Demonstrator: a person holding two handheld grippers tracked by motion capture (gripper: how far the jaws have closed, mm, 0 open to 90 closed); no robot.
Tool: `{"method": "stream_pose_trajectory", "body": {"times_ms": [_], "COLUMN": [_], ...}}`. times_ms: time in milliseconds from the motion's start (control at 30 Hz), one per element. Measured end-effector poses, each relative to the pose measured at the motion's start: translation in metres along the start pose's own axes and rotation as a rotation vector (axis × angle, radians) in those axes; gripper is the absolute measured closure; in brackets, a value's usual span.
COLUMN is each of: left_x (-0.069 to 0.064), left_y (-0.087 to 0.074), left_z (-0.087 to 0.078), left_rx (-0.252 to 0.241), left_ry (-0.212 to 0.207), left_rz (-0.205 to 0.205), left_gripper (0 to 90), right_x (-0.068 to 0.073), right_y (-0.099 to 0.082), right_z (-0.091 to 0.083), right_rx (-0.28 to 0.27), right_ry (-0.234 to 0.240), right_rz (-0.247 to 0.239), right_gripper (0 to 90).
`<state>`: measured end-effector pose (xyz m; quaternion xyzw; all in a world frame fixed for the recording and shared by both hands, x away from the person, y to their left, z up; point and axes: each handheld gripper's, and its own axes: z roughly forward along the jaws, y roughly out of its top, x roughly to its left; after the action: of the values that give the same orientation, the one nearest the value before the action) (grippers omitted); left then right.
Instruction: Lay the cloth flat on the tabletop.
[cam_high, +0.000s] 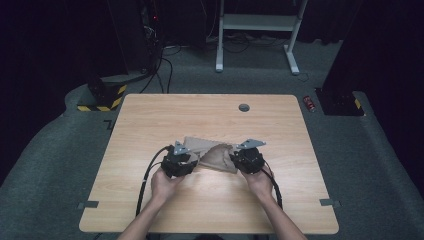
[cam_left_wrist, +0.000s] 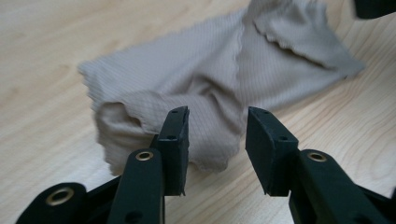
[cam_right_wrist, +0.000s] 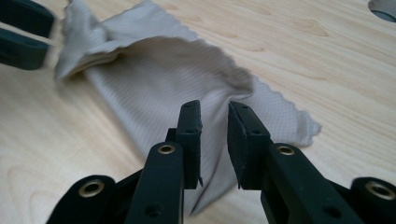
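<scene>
While bare table (cam_high: 150, 115) lies all round, the crumpled cloth (cam_high: 212, 155) sits between left gripper (cam_left_wrist: 217, 140) and right gripper (cam_right_wrist: 215, 140), both parted, gripping nothing, cloth edges just beyond their tips.

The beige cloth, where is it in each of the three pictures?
High view: the beige cloth lies crumpled at the table's middle, between the left gripper and right gripper.
Left gripper view: it spreads across the upper middle, behind the open jaws.
Right gripper view: it runs from upper left to centre, behind the jaws.
Shared landmark: the cloth's wavy edge.
</scene>
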<state>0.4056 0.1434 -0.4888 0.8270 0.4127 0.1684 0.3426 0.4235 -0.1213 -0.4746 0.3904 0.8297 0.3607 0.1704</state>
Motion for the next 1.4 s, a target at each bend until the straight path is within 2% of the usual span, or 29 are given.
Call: {"method": "stream_pose_trajectory", "body": {"times_ms": [100, 200, 333, 400, 500, 600, 700, 767, 933, 1033, 1200, 1267, 1333, 1400], "left_x": [-0.002, -0.005, -0.007, -0.007, -0.007, -0.004, -0.002, -0.001, 0.003, 0.002, 0.001, 0.000, -0.003, -0.007], "left_y": [0.003, 0.007, 0.008, 0.008, 0.008, 0.008, 0.007, 0.008, 0.007, 0.003, -0.007, -0.013, -0.023, -0.032], "left_z": [0.011, 0.017, 0.022, 0.023, 0.024, 0.025, 0.021, 0.016, -0.002, -0.012, -0.029, -0.035, -0.041, -0.045], "left_rx": [0.028, 0.036, 0.058, 0.072, 0.080, 0.084, 0.076, 0.065, 0.026, 0.011, 0.010, 0.026, 0.050, 0.059], "left_ry": [0.005, 0.009, 0.027, 0.035, 0.042, 0.039, 0.034, 0.038, 0.022, 0.009, -0.015, -0.021, -0.001, -0.001], "left_rz": [0.007, 0.009, 0.015, 0.024, 0.034, 0.031, 0.034, 0.046, 0.021, 0.008, 0.028, 0.049, 0.073, 0.075], "left_gripper": [58.9, 58.4, 57.5, 57.7, 61.0, 66.8, 74.7, 79.8, 85.9, 86.8, 87.3, 87.3, 87.3, 87.3], "right_x": [0.009, 0.014, 0.018, 0.021, 0.024, 0.022, 0.021, 0.021, 0.020, 0.015, 0.006, 0.001, -0.006, -0.013], "right_y": [-0.007, -0.008, -0.006, -0.004, -0.005, -0.006, -0.006, -0.005, -0.008, -0.015, -0.034, -0.044, -0.053, -0.059], "right_z": [0.001, 0.012, 0.029, 0.036, 0.044, 0.045, 0.040, 0.036, 0.020, 0.006, -0.021, -0.030, -0.035, -0.037], "right_rx": [0.007, 0.029, 0.050, 0.067, 0.104, 0.116, 0.103, 0.092, 0.061, 0.049, 0.029, 0.019, 0.015, 0.022], "right_ry": [0.007, 0.011, -0.007, -0.026, -0.067, -0.070, -0.074, -0.071, -0.050, -0.014, 0.019, 0.048, 0.085, 0.127], "right_rz": [-0.025, -0.027, 0.002, -0.015, -0.043, -0.048, -0.062, -0.066, -0.086, -0.094, -0.110, -0.120, -0.120, -0.117], "right_gripper": [70.8, 67.8, 62.9, 61.7, 70.1, 82.5, 89.1, 89.5, 89.6, 89.7, 89.8, 89.7, 89.8, 89.8]}}
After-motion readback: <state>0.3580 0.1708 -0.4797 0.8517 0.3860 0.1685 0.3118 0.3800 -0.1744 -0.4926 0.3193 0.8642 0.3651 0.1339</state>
